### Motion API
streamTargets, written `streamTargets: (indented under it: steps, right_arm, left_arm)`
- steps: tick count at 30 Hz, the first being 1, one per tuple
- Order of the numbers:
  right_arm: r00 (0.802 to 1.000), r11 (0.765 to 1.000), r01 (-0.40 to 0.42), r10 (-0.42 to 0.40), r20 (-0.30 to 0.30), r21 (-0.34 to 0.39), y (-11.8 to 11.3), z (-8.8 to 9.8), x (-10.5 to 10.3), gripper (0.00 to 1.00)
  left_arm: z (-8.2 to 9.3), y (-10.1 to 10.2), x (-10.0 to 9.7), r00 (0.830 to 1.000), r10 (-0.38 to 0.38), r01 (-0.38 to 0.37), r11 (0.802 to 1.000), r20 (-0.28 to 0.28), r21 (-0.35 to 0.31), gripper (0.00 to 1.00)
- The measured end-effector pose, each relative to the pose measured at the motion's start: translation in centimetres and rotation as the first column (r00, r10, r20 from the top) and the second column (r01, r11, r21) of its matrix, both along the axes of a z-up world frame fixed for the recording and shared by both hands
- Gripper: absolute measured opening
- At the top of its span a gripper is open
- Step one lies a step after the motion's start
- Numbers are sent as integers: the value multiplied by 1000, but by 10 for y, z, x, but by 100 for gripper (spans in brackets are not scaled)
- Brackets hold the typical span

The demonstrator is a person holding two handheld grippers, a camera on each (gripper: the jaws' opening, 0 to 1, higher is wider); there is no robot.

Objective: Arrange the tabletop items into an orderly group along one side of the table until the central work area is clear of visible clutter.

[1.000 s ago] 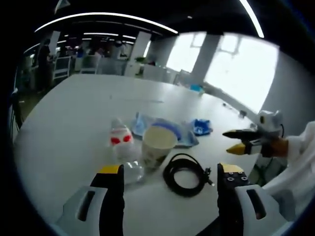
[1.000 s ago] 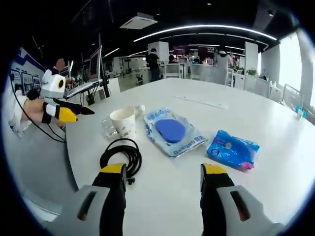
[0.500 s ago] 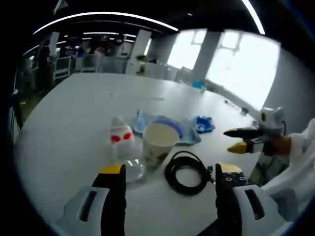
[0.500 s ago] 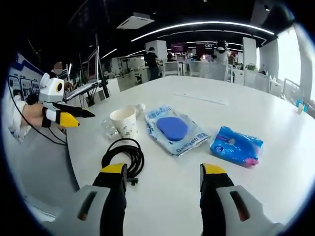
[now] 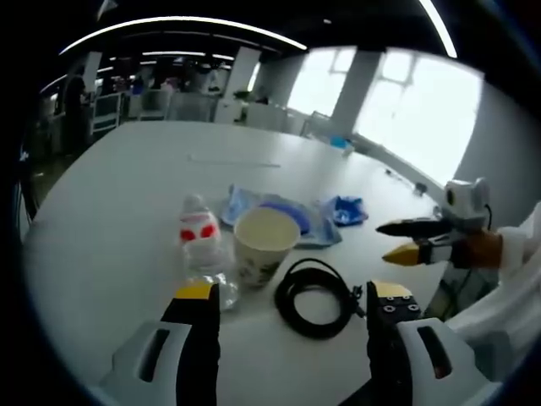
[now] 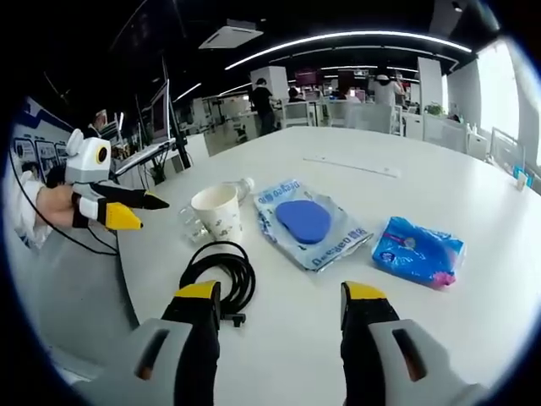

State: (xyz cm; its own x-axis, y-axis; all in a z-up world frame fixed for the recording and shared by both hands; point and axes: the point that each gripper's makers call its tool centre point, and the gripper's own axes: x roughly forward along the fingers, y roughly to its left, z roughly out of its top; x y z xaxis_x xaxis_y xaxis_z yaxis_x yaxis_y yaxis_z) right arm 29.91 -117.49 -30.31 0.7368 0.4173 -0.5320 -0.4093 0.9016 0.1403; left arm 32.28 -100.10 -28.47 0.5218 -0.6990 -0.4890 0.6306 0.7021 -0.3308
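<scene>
Nearest in the left gripper view, the left gripper [image 5: 289, 309] holds its jaws spread with nothing between them, hovering over the desk [image 5: 110, 211] at its near edge. Just past the jaw tips lies the coiled black cable [image 5: 314, 298], slightly toward the right jaw. Beyond it stands the paper cup [image 5: 263, 244], upright and open, and just beside the cup lies a clear plastic bottle [image 5: 203, 254] on its side with a red-and-white label, its long axis running away from the jaws toward the middle of the desk. Farther on sit a clear packet holding a blue pad [image 5: 279, 216] and a small blue tissue pack [image 5: 345, 210].

In the right gripper view, the right gripper [image 6: 279, 304] is also spread and empty above the near edge of the desk [image 6: 473, 194]. The coiled black cable [image 6: 218, 277] lies just ahead of its left jaw, with the paper cup [image 6: 215, 213] behind it. The clear packet holding a blue pad [image 6: 308, 224] lies straight ahead, and the blue tissue pack [image 6: 418, 252] is toward the right jaw, well apart from the cup.

Both grippers sit about equally close to the cable. The tissue pack looks nearer the right gripper, the bottle nearer the left. Nothing appears gathered to one side yet.
</scene>
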Motion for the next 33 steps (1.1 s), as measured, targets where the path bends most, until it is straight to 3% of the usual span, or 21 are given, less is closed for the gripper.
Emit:
streamTargets:
  steps: [33]
  right_arm:
    - [992, 996, -89, 91, -93, 21, 35, -29, 6, 48]
  left_arm:
    - [-36, -23, -10, 995, 28, -24, 999, -96, 37, 58]
